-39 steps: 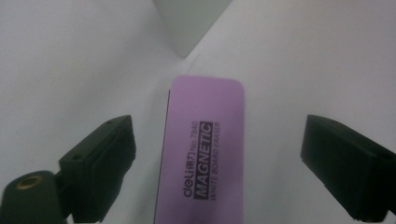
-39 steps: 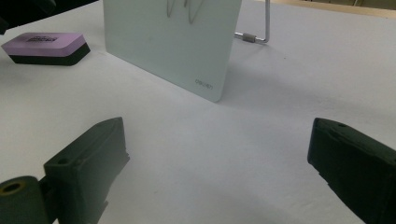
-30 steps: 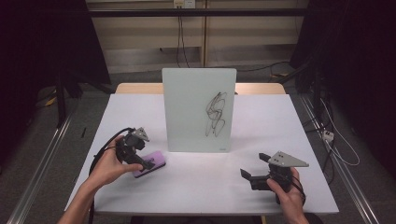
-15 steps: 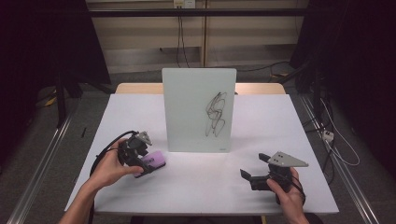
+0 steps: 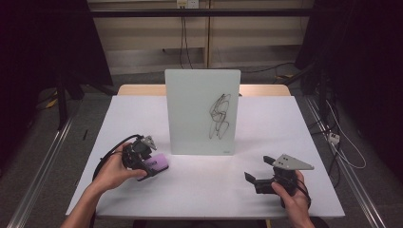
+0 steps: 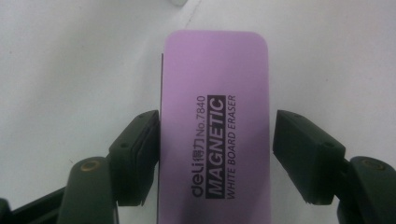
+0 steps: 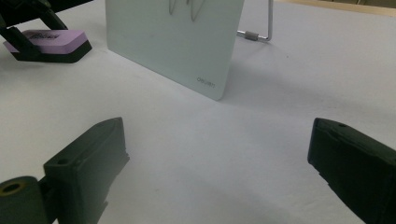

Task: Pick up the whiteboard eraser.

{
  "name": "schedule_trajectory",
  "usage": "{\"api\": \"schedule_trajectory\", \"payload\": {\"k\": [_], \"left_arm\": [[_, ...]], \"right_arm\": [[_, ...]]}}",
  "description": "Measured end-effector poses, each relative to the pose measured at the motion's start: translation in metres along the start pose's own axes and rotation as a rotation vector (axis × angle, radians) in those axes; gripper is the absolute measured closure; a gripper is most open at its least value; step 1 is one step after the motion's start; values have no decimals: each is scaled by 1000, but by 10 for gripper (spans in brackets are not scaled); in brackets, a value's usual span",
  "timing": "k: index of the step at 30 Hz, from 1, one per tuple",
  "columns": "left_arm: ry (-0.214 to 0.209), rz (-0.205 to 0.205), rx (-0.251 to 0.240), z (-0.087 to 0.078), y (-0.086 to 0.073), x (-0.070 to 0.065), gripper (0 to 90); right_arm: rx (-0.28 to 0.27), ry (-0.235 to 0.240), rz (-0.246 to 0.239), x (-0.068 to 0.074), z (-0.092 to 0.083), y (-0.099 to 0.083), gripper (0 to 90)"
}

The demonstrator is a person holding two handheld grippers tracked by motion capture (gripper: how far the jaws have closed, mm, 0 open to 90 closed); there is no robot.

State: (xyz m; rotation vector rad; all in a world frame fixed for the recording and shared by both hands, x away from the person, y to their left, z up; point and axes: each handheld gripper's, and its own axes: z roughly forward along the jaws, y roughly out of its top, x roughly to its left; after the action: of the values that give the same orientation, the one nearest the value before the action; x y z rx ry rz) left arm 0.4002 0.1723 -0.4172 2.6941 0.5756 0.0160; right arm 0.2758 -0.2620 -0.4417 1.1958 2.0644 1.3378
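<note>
Right gripper jaws wide apart over table; whiteboard at 12 o'clock, eraser at 10 o'clock.

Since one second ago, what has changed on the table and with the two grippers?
The left gripper has been closing its jaws around the purple eraser; one pad touches its side, the other has a small gap left. The eraser, the whiteboard with its scribble and the open right gripper stayed in place.
</note>
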Motion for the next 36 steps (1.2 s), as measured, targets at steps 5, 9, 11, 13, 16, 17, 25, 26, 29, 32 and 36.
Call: {"api": "schedule_trajectory", "payload": {"k": [5, 9, 11, 13, 16, 17, 25, 26, 29, 32, 36], "left_arm": [[2, -5, -4, -1, -2, 3, 394], [3, -3, -6, -1, -2, 2, 406], [4, -4, -2, -1, -2, 2, 407], [4, -6, -3, -1, -2, 2, 408], [2, -10, 0, -1, -1, 2, 409], [3, -10, -1, -1, -1, 2, 409], [20, -40, -57, -8, -3, 5, 410], [22, -49, -64, -9, -3, 5, 410], [21, -68, -94, -11, -5, 7, 410], [31, -78, -116, -14, -6, 8, 410], [40, -102, -173, -18, -8, 7, 410]], "right_arm": [[1, -1, 0, 0, 0, 0, 44], [2, 0, -3, 0, 0, 0, 44], [3, 0, -1, 0, 0, 0, 44], [4, 1, -1, 0, 0, 0, 44], [3, 1, 0, 0, 1, 0, 44], [3, 0, -1, -1, 1, 0, 44], [2, 1, -3, 0, 0, 0, 44], [2, 0, -3, 0, 0, 0, 44], [3, 0, -2, 0, 0, 0, 44], [2, 1, -3, 0, 0, 0, 44], [0, 0, 0, 0, 0, 0, 44]]}}
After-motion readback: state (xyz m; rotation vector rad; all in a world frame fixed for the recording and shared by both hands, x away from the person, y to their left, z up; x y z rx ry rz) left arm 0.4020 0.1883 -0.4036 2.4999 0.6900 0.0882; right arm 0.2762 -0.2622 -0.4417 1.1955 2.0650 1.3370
